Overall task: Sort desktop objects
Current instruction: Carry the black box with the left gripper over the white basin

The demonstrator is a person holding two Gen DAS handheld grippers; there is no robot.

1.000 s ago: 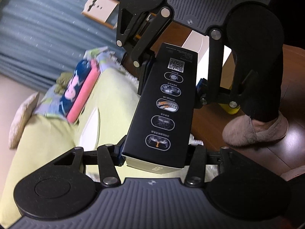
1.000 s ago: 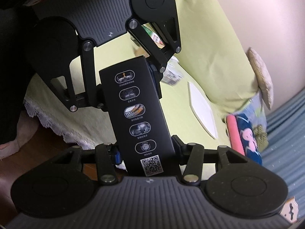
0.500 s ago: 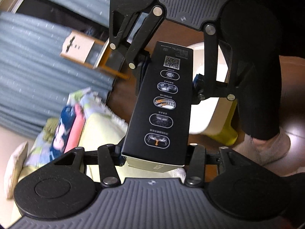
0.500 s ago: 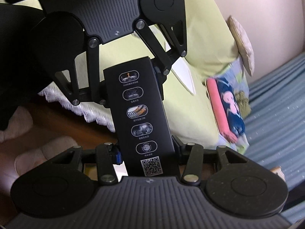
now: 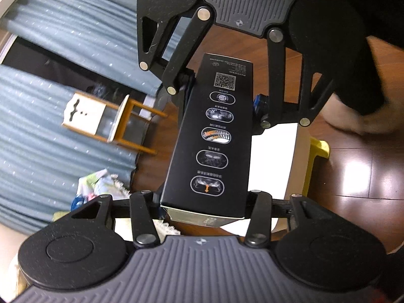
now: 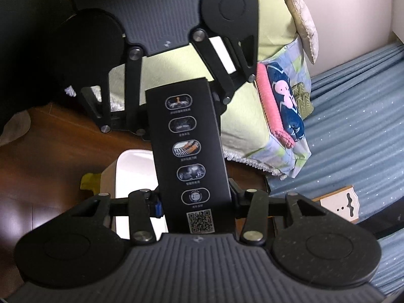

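Gripping black box (image 5: pixel 212 139), both claws closed.

White stool (image 5: pixel 274 151) just below box (image 5: pixel 212 136)

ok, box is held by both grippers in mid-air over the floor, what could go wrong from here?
1. The black box is clamped only at its two ends, by the left gripper and the right gripper. If the hands pull apart or twist out of step, one end may slip free.
2. It hangs above the wooden floor and the white stool, so a slip would likely mean a drop onto a hard surface.
3. The frames are blurred, which suggests fast motion; a quick swing adds load on both grips.
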